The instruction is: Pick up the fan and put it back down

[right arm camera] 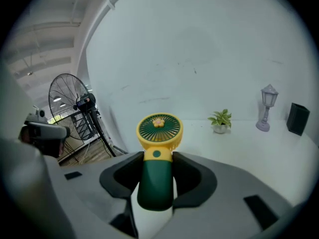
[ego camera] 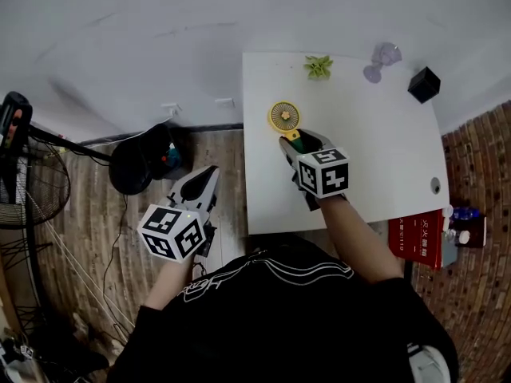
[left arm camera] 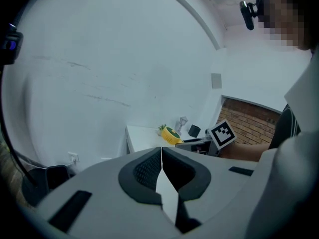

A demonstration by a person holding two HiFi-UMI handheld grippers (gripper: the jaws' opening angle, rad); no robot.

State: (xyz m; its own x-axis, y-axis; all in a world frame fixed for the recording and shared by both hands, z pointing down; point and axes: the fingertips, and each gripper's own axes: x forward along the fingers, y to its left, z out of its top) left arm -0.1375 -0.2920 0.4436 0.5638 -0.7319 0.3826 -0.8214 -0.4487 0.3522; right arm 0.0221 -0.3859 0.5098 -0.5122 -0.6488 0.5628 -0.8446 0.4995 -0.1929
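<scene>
A small hand fan [right arm camera: 159, 133] with a yellow round head and a dark green handle is held up above the white table [ego camera: 375, 166]. My right gripper [right arm camera: 157, 176] is shut on the green handle, the head sticking out past the fingertips. In the head view the fan [ego camera: 284, 118] shows over the table's left part, just ahead of the right gripper [ego camera: 302, 145]. My left gripper [ego camera: 201, 183] hangs off the table's left side over the wooden floor. Its jaws are shut with nothing between them [left arm camera: 161, 168].
At the table's far edge stand a small potted plant [ego camera: 318, 66], a little lilac lantern [ego camera: 382, 59] and a black box [ego camera: 423, 84]. A large floor fan [ego camera: 28, 183] stands at the left, a black bag [ego camera: 144, 158] lies by the wall, and a red box [ego camera: 417, 238] sits at the right.
</scene>
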